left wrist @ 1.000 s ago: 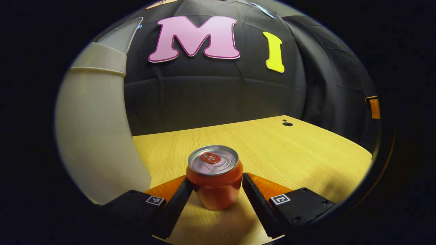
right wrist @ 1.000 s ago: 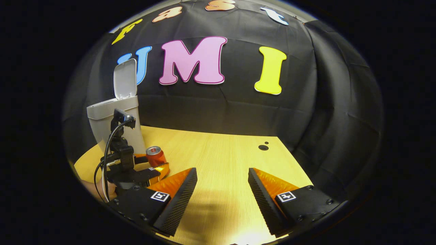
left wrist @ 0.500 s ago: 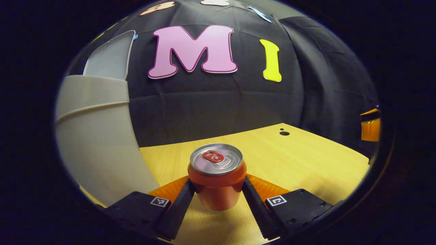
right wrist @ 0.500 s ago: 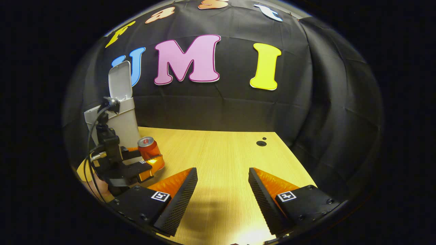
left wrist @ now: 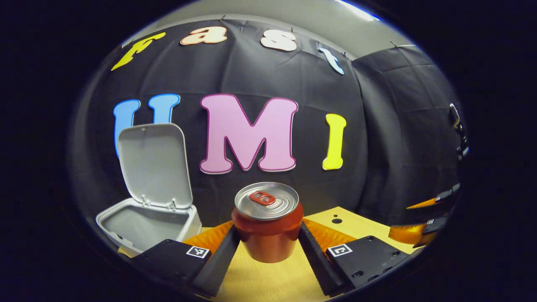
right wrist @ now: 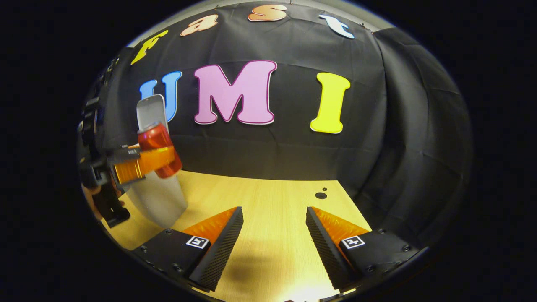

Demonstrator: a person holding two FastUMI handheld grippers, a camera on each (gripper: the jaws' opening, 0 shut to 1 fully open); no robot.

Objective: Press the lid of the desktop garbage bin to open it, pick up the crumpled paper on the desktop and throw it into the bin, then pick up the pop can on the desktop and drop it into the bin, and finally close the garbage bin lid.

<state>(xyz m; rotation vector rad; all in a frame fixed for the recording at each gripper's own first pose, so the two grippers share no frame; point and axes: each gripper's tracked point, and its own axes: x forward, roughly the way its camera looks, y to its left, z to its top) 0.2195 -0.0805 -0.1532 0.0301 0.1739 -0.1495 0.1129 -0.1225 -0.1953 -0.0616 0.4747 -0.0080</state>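
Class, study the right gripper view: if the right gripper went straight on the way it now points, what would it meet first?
Probably nothing on the desk: the right gripper is open, bare desktop lies ahead, then the black cloth wall. The garbage bin and pop can sit off to the side.

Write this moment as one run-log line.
left claw: shut on can, raised | bin: lid open | right claw: open, idle

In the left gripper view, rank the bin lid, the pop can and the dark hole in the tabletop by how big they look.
1. Bin lid
2. Pop can, though it sits much nearer the camera, so its look is inflated
3. Dark hole in the tabletop, far smallest
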